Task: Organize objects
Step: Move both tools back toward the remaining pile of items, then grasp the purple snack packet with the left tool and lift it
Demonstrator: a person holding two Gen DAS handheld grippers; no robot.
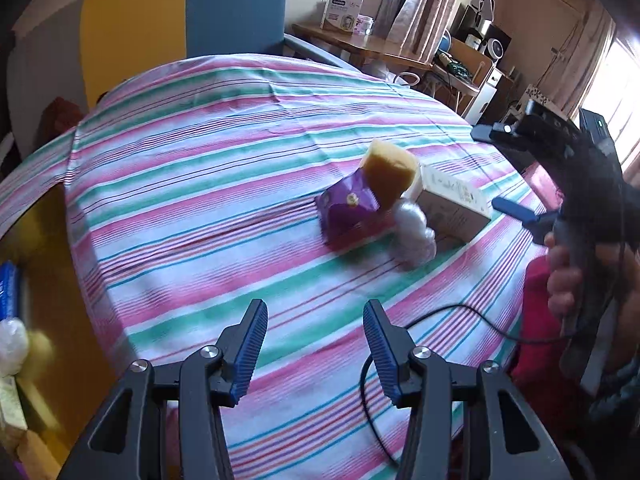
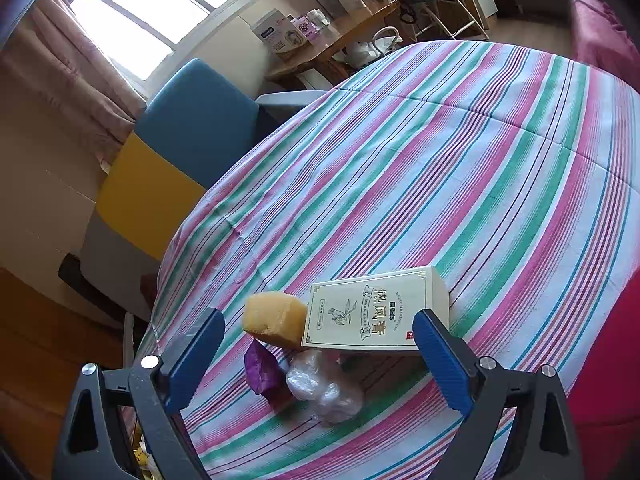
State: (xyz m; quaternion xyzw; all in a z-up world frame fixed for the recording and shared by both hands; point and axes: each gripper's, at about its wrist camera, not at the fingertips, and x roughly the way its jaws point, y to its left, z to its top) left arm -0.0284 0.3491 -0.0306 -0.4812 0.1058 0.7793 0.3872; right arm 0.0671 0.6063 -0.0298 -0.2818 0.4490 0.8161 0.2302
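Four things left in one tight cluster on the striped cloth: yellow sponge propped on the purple packet, clear plastic wad touching the packet's near side, cream box just right of the sponge. Clustered like that, they read as the pile waiting to be sorted

Left tongs partly spread, nothing between the pads, hanging over bare cloth nearer than the pile, looks like lining up for a pick. Right tongs spread wide, also empty, hovering straight above the pile with the plastic wad framed between the fingers

Hard to read: packet mostly hidden under the sponge in the right view, its label blurred. Bin at far left of the left view cut off, contents smeared. Black cable crosses the near cloth, end out of frame
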